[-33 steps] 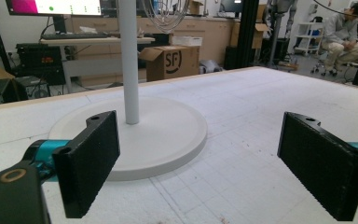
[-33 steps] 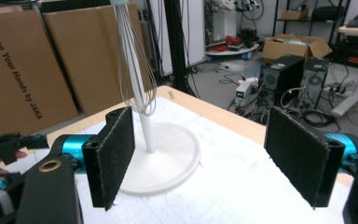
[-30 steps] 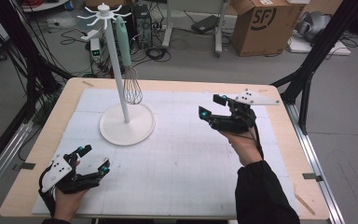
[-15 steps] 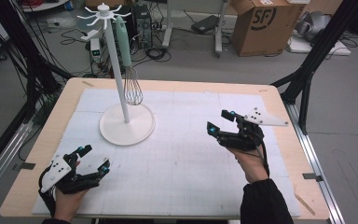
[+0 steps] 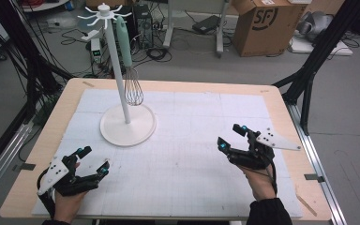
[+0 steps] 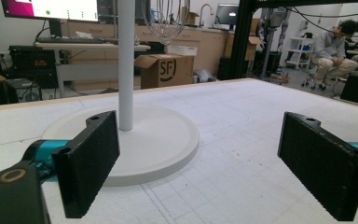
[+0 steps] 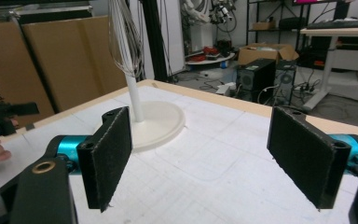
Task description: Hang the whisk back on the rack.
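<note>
Wire whisk with mint handle hangs from stand; both claws open, empty

The whisk was shiny wire; its stand ahead of the left claw looked smooth matt white plastic.

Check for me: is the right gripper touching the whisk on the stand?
Apart. The high view shows the right gripper low over the mat, with bare mat between it and the whisk hanging on the stand.

Overhead forward-down view; two low claw-mounted views sharing the stand.
</note>
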`<state>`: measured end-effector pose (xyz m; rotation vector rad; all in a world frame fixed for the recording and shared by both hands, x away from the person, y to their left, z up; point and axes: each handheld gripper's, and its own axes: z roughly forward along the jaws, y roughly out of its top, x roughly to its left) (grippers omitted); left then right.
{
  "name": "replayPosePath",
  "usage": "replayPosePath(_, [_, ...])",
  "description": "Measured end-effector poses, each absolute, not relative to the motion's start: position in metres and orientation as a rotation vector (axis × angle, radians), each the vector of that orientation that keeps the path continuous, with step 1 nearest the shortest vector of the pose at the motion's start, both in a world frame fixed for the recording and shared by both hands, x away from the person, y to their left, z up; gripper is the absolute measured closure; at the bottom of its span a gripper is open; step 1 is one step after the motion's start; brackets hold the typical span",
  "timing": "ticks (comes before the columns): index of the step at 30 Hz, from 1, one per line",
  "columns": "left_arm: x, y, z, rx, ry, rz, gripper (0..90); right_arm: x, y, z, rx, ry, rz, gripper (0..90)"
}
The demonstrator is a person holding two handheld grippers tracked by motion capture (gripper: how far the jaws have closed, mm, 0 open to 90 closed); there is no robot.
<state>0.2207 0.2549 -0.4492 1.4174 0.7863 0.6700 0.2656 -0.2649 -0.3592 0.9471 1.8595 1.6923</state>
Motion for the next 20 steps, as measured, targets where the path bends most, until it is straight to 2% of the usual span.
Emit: replayPosePath(20, [0.218, 0.253, -0.449, 1.417, 0.780, 0.666, 13.1, 0.233, -0.274, -0.387, 0.829, 1.750, 1.656, 17.1])
